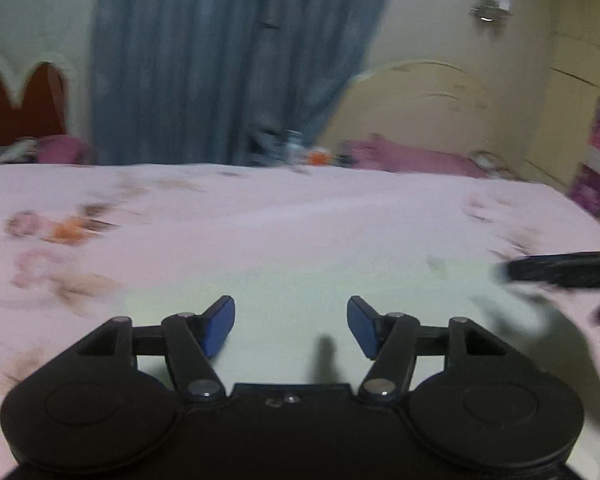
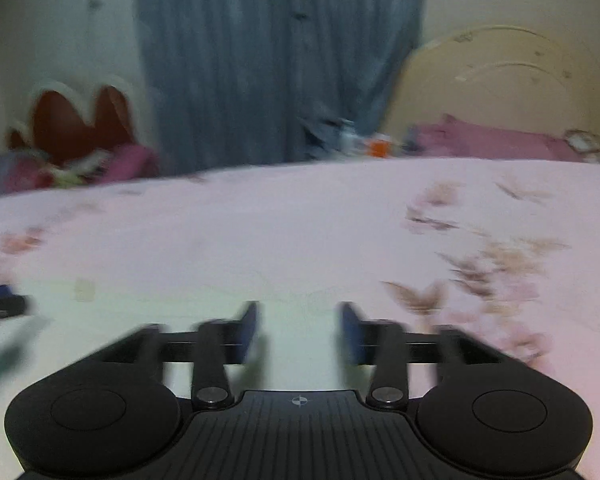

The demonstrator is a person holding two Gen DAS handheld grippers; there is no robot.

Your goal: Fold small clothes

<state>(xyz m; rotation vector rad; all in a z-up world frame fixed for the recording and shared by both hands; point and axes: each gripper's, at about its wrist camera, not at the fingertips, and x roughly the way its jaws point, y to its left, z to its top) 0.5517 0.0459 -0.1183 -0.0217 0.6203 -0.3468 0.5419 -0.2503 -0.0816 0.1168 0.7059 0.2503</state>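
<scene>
Left gripper (image 1: 291, 326) and right gripper (image 2: 299, 332) hover over a pale garment (image 1: 300, 280) — both spread, empty. It lies flat on the pink bed (image 1: 260, 208).

A garment (image 1: 340, 280) lies flat on the bed (image 1: 260, 208), near its front edge. The left hand-held gripper (image 1: 291, 326) hangs over the garment's left part, the right hand-held gripper (image 2: 299, 332) over its right part — each with nothing between its pads. In the left wrist view the right one enters from the right edge; in the right wrist view the left one shows at the left edge. Behind the bed's far edge stands a cluster of small items (image 2: 364, 140), with a curtain (image 2: 280, 60) behind them. A headboard (image 2: 500, 80) rises at the far right corner — pillows (image 2: 492, 140) lie before it.
</scene>
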